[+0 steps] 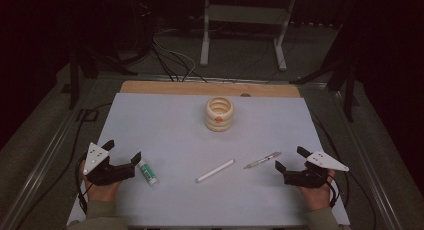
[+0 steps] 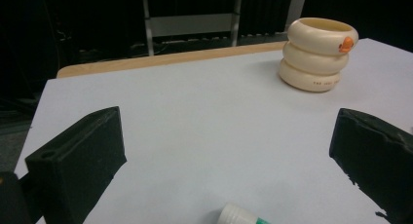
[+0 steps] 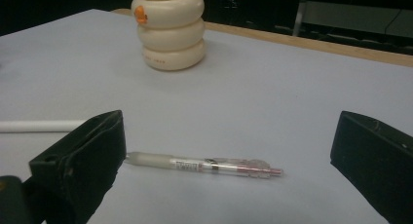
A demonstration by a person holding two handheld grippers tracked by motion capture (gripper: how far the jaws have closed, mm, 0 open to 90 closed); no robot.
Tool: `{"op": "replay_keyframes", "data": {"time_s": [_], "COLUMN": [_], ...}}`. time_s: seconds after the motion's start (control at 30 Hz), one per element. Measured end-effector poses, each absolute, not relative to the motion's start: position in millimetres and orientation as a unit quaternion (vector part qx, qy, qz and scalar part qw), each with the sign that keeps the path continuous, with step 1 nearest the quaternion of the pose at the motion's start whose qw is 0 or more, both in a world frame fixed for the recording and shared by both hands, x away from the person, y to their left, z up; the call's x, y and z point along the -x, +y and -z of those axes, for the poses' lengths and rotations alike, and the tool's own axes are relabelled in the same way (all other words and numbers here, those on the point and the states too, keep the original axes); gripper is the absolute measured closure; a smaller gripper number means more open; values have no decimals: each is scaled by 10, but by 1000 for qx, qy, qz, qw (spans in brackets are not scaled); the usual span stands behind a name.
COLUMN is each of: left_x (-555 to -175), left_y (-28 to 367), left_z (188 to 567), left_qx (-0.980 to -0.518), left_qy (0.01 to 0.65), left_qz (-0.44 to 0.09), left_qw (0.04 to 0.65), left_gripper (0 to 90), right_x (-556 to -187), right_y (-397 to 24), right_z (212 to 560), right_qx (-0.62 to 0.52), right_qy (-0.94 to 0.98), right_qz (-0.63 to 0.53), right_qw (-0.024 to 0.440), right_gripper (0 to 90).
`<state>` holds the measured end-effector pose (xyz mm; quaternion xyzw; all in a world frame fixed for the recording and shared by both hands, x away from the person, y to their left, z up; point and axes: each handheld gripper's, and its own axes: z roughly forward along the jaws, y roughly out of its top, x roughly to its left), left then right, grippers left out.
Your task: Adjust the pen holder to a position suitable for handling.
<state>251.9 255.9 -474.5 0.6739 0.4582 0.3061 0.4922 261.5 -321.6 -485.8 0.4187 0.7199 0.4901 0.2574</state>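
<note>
Your nearest things are the glue stick (image 1: 148, 172) and the clear pen (image 1: 262, 160), both lying flat on the white bench (image 1: 165, 125). Taking the cream ringed holder (image 1: 219, 114) as your landmark, upright near the far middle of the bench: the glue stick lies well to its near left, just beside the inner jaw of your left tongs (image 1: 122, 153), and in the left gripper view its white cap (image 2: 238, 215) sits low between the two black jaws without touching either. The clear pen lies to the holder's near right, just ahead of your right tongs (image 1: 288, 159); in the right gripper view it lies crosswise between the jaws, one end close to the left jaw, free of both. Both tongs stand wide apart and grip nothing. A white stick (image 1: 215, 171) lies slantwise straight toward you from the holder, between the glue stick and the pen and apart from both. The holder carries a small orange mark (image 1: 218, 119) on the side facing you. Nothing lies between either tongs and the thing just before it; bare bench separates all of them from the holder. Behind the holder a wooden strip (image 1: 210, 88) edges the bench.
</note>
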Motion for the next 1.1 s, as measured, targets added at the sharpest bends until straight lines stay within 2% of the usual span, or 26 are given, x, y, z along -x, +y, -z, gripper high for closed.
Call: {"op": "replay_keyframes", "data": {"time_s": [0.6,0.77,1.1], "left_x": [-2533,-2534,-2618], "left_y": [2559,2505,2280], "left_z": [4730,4622,4385], "left_qx": [-671,-669,-680], "left_qy": [469,468,450], "left_qz": [-299,-310,-282], "left_qw": [491,487,505], "left_gripper": [3,3,3], "right_x": [-2647,-2644,-2661], "right_y": [-3220,-3221,-3199], "right_z": [4867,4859,4849], "right_qx": [-432,-441,-442], "right_qy": [714,705,704], "right_qz": [-485,-493,-493], "right_qw": [263,257,257], "right_gripper": [3,3,3]}}
